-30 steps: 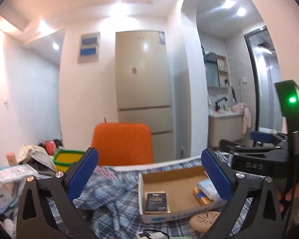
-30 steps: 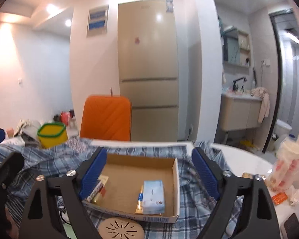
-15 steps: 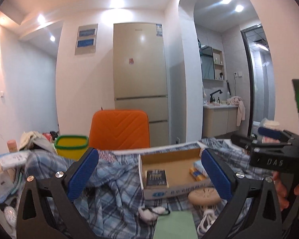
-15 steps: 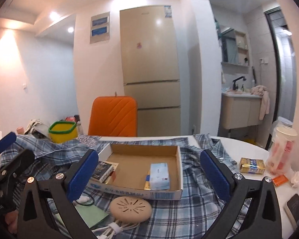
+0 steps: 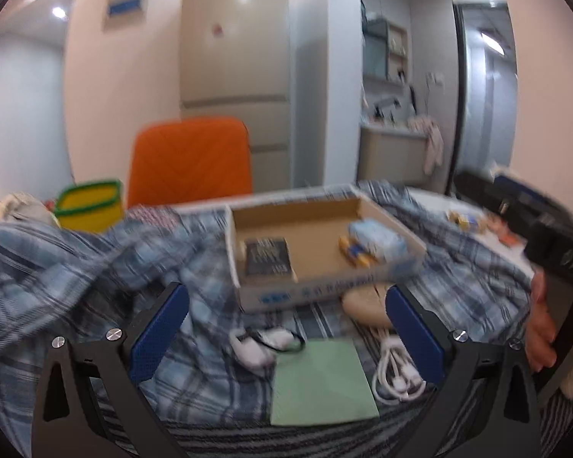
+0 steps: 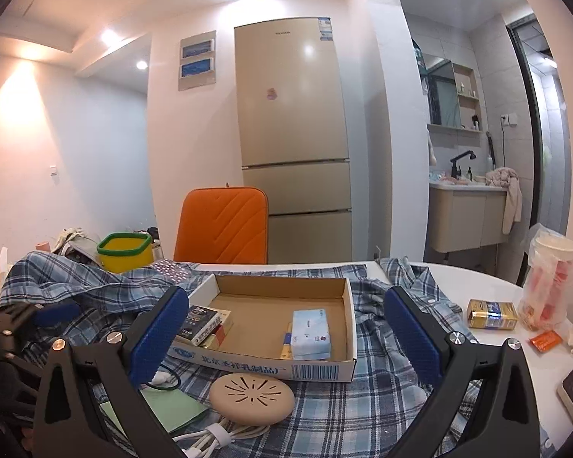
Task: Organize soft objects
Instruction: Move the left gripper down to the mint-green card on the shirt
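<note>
While both grippers, left (image 5: 286, 326) and right (image 6: 286, 337), gape empty, the box (image 6: 317, 369) edge sits between the right jaws. Shirt (image 6: 382, 400) spreads beneath them.

White walls, beige fridge (image 6: 292, 137) (three doors), orange chair (image 6: 223, 225), recessed ceiling lights, washbasin alcove (image 6: 468, 213)

Both grippers, left (image 5: 286, 328) and right (image 6: 284, 337), have black angular frames, blue textured pads (image 6: 158, 337) and silver screws (image 6: 454, 337); white lettering marks the right.
</note>
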`<state>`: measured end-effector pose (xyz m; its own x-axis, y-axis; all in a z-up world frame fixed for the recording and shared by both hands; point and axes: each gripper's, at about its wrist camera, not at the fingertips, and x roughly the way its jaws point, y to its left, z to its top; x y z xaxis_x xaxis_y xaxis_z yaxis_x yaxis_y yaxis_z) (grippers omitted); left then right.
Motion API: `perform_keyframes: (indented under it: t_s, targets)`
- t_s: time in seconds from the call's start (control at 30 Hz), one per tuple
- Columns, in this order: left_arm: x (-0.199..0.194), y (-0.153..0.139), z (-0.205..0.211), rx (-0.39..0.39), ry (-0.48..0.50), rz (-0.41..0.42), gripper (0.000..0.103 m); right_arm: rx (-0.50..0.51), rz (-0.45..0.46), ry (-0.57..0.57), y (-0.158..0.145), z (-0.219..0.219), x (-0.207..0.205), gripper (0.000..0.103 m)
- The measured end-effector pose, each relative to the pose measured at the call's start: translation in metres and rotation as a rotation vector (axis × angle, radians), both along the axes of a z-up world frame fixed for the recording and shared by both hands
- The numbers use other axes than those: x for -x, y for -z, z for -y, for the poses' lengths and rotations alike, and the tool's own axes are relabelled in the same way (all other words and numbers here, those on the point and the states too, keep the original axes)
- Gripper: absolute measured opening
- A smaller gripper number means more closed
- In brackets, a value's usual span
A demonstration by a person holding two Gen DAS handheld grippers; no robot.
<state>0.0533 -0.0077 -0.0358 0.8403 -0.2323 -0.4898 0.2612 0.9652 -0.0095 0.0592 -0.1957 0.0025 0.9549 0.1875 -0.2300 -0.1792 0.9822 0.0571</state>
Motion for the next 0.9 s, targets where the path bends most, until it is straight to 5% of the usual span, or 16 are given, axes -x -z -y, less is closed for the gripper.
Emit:
perform_keyframes:
  t_s: [0.37,0.9]
  targets:
    - [-0.03,0.045,0.029,-0.127,0.106,-0.337,0.101,-0.006,-0.057,0.012,0.005,0.002,-0.011,0.103]
    - [-0.036,0.046,0.015,-0.095,0.057,-0.393,0.085,0.003,-0.095,0.014,0.013,0.0,-0.018,0.103]
